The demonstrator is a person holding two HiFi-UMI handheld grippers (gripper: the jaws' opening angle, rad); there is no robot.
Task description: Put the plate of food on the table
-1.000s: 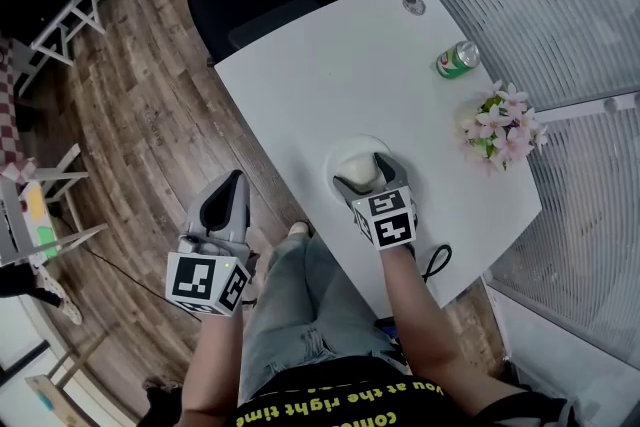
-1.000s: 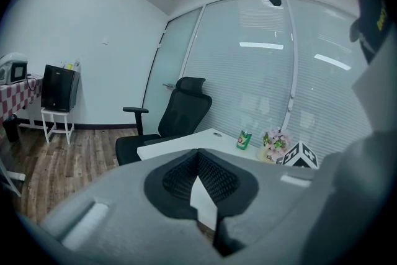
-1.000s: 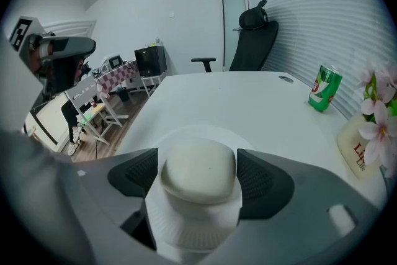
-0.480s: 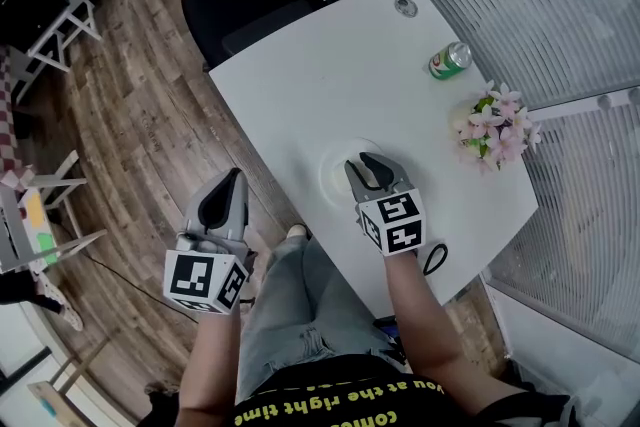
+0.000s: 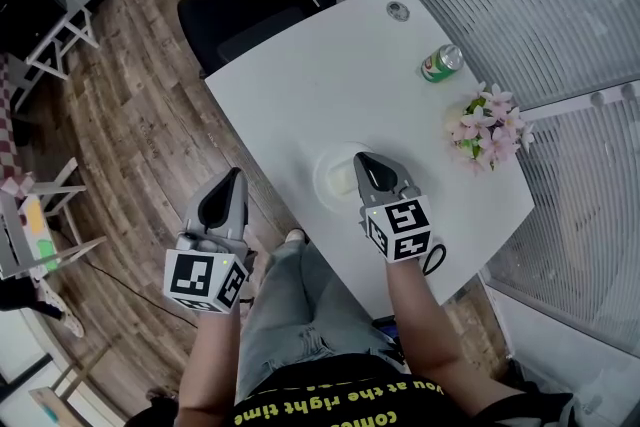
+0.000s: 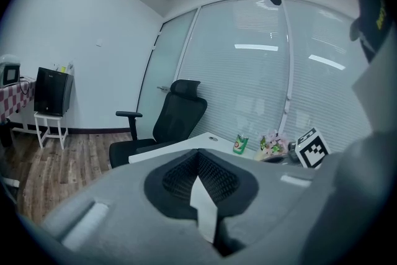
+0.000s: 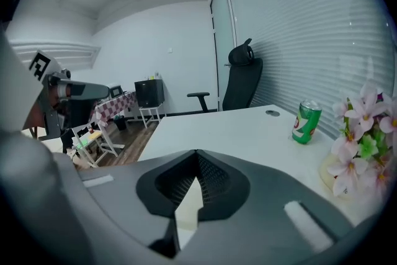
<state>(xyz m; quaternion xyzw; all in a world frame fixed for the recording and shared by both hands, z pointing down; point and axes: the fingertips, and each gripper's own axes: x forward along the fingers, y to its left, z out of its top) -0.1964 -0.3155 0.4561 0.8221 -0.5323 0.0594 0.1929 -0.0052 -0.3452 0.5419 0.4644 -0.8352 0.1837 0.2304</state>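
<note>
Seen from above, a white round plate of food (image 5: 331, 177) sits on a white table (image 5: 330, 80) with rounded corners, near the table's edge closest to the person, at about 6 o'clock on the tabletop. The plate is pale and blends with the table. Only its left rim and a cream-coloured patch of its contents show, and what the food is cannot be told. The right gripper (image 5: 363, 159), grey with a black-and-white marker cube, lies over the plate's right side, pointing toward 11 o'clock. Its jaws are closed together with nothing between them; whether they touch the plate cannot be told. The left gripper (image 5: 235, 176) hangs off the table at about 9 o'clock from the plate, over a wooden plank floor (image 5: 130, 105). Its jaws are likewise pressed together and empty. A green drink can (image 5: 441, 63) stands at roughly 1 o'clock from the plate, well apart from it. A bunch of pink flowers (image 5: 485, 129) is at about 3 o'clock, near the table's right edge. Two black office chairs (image 5: 245, 7) stand at the table's far side, around 11 and 12 o'clock.
</note>
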